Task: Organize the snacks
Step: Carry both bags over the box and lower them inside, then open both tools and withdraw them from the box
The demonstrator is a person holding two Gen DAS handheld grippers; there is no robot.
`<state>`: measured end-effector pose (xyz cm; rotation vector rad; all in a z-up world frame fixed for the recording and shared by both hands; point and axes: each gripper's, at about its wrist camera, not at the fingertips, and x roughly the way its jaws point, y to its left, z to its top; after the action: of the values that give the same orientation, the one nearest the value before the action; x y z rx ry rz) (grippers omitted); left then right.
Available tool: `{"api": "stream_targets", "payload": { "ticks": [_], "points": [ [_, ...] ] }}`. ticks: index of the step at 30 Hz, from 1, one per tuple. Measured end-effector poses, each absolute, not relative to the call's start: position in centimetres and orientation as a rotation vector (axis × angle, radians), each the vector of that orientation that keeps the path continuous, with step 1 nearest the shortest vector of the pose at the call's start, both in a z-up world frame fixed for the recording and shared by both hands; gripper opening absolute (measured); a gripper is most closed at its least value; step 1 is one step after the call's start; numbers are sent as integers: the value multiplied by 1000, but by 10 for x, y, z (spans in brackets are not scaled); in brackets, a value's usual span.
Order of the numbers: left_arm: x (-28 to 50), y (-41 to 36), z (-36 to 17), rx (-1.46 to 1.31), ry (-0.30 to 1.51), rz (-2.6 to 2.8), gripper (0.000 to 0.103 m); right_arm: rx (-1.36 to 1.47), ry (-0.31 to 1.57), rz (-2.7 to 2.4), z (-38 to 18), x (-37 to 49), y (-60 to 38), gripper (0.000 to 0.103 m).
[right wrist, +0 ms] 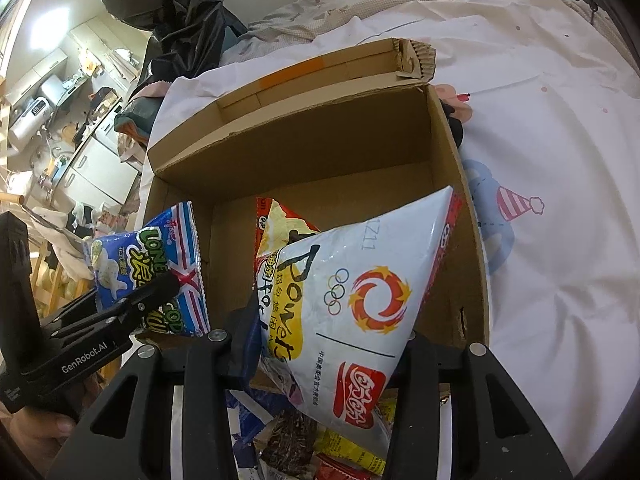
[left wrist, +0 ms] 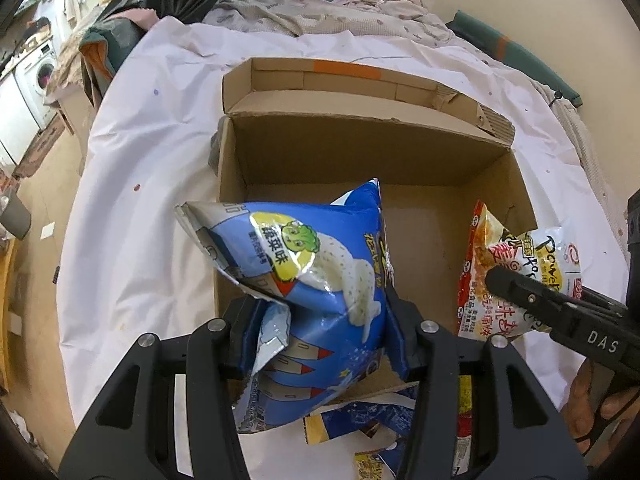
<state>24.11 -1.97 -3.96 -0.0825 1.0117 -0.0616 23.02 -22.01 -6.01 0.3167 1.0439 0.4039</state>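
Holding a blue snack bag point(left wrist: 316, 276) in the left tool point(left wrist: 320, 320), a white snack bag point(right wrist: 360, 292) in the right tool point(right wrist: 324, 344), above an empty cardboard box point(left wrist: 360, 152); loose snacks point(right wrist: 344, 448) remaining below.

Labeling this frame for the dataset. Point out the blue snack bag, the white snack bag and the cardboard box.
blue snack bag point(left wrist: 320, 264): left wrist view, on its printed front panel.
white snack bag point(right wrist: 360, 280): right wrist view, on the white face beside the red swirl logo.
cardboard box point(left wrist: 360, 152): left wrist view, on the far inner wall.

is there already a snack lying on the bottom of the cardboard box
No, the cardboard box floor shows bare; the blue bag and white bag are held above it.
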Motion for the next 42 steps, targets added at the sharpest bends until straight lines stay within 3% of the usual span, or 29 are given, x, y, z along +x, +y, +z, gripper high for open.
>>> {"api": "stream_targets", "payload": {
  "ticks": [6, 8, 9, 11, 13, 36, 42],
  "points": [
    [239, -21, -41, -74, 1025, -60, 48, 321, 1046, 399, -61, 232, -222, 47],
    [238, -21, -41, -70, 1022, -58, 54, 325, 1043, 394, -61, 233, -222, 60],
    [237, -21, -40, -66, 1019, -59, 62, 326, 1038, 391, -60, 232, -222, 64],
    [235, -21, -37, -60, 1003, -58, 77, 314, 1022, 380, -58, 231, -222, 83],
    [233, -22, -33, -57, 980, -54, 92, 309, 995, 377, -53, 230, -222, 87],
    [191, -8, 1, -22, 891, -2, 93, 326, 954, 405, -21, 191, -229, 88],
    [174, -10, 6, 10, 874, 2, 93, 314, 949, 411, -14, 174, -232, 96]
  ]
}}
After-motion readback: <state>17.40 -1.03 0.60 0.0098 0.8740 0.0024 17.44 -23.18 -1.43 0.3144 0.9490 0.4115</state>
